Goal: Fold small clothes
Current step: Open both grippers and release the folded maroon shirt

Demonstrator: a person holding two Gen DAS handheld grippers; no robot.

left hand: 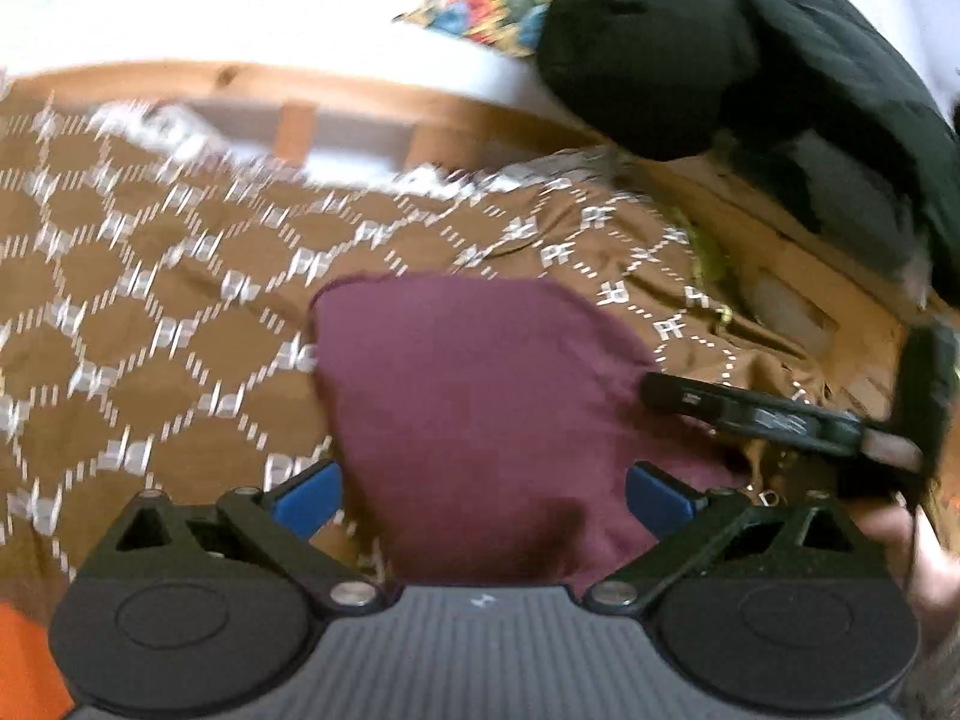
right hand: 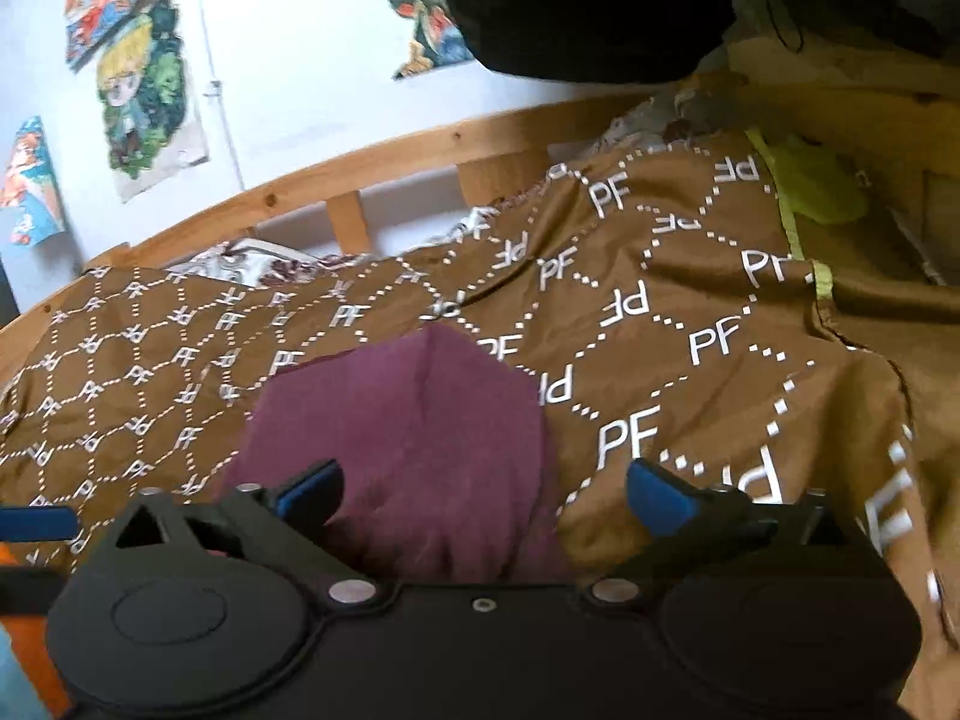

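Two pairs of tongs hang over one small maroon garment [left hand: 480,408] that lies flat on a brown bedspread [left hand: 150,312] printed with white dotted hexagons and "PF" letters.

Left tongs [left hand: 483,495]: the blue-tipped fingers [left hand: 309,495] stand wide apart, with nothing pinched. The maroon cloth runs up between them and away from them, its far edge straight and its near part passing under the tongs' body. Neither pad presses on it. To the right of these tongs, a dark finger of the other tongs [left hand: 750,411] reaches in over the garment's right edge. This view is blurred on its left half.

Right tongs [right hand: 483,495]: the blue fingers [right hand: 660,498] are likewise spread wide and empty. The maroon garment [right hand: 408,438] sits between them and slightly toward the left finger, with a seam or crease running down its middle. The right finger hovers over bare bedspread [right hand: 690,324] beside the cloth. At the far left edge a blue tip of the other tongs [right hand: 39,523] shows.

Beyond both tongs a wooden bed rail [right hand: 372,162] runs across, with a white wall and colourful cartoon posters [right hand: 144,108] behind it. Ahead and to the right lies a bulky black bundle [left hand: 690,48]; a yellow-green cloth [right hand: 816,186] lies near it. Something orange [left hand: 24,654] shows at the lower left.
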